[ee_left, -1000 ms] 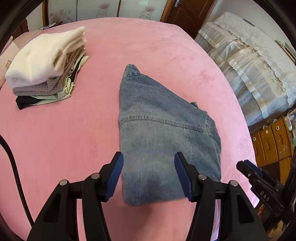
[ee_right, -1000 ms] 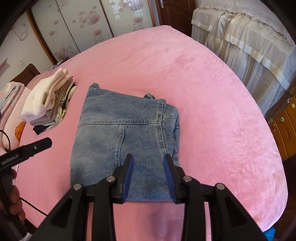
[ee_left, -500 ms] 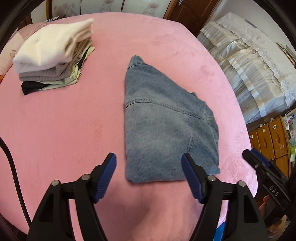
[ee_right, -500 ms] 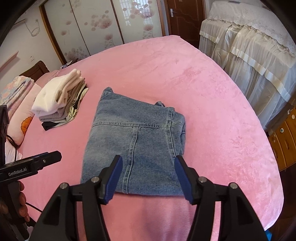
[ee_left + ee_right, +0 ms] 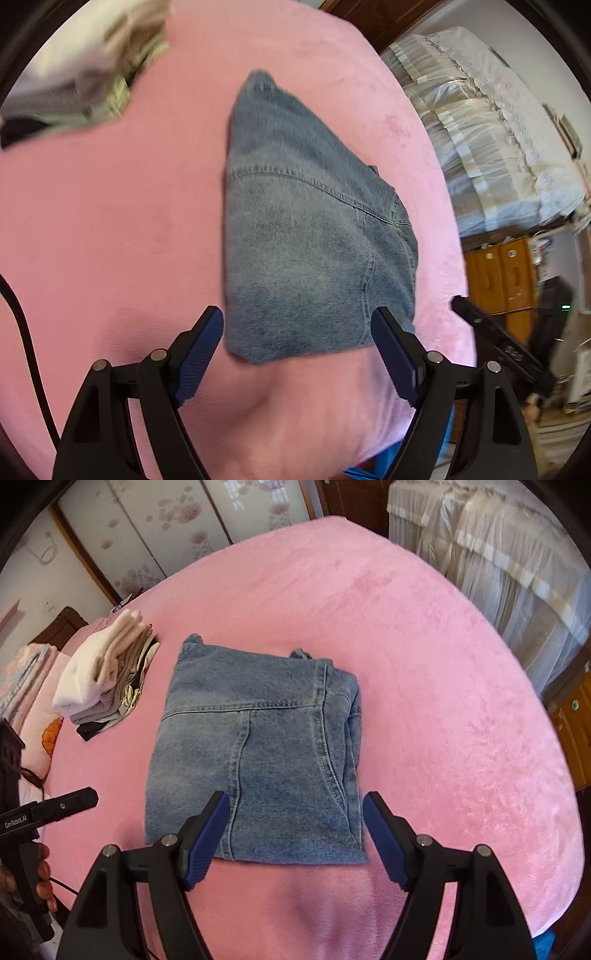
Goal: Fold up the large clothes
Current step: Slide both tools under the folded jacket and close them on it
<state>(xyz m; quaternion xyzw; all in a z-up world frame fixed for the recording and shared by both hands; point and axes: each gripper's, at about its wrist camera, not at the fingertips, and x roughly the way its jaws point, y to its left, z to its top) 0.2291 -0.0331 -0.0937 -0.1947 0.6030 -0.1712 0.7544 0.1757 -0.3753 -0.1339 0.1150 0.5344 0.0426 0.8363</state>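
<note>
A folded blue denim garment [image 5: 255,753] is laid flat on the pink plush bed cover [image 5: 424,672], near the bed's front edge – a roughly rectangular packet with seams and stitching visible on top, layered fold edges stacked along its right side.

The left hand-held gripper [image 5: 299,350] is seen spread wide, blue ribbed pads apart, nothing clamped. Its jaws have just been opening. In the left wrist view the near edge of the denim [image 5: 314,236] is framed between the fingers, but no pad is pressed on the cloth. That view is motion-blurred.

The right hand-held gripper [image 5: 295,830] is likewise spread, empty, jaws just opened wider. The denim's near edge is seen in the gap between its fingers; whether the left pad touches the cloth cannot be told.

A stack of folded clothes [image 5: 103,679] – white fleece on top, grey knit and pale pieces below, something black at the bottom – is placed on the cover to the left of the denim, clearly apart from it. The same stack [image 5: 77,74] is blurred in the left view's upper left.

In the right wrist view the left unit's black body is seen at the left edge, held by a person's hand [image 5: 40,875]. A cream ruffled bedspread [image 5: 498,546] is seen at upper right, wooden drawers [image 5: 506,273] beyond the bed's corner.
</note>
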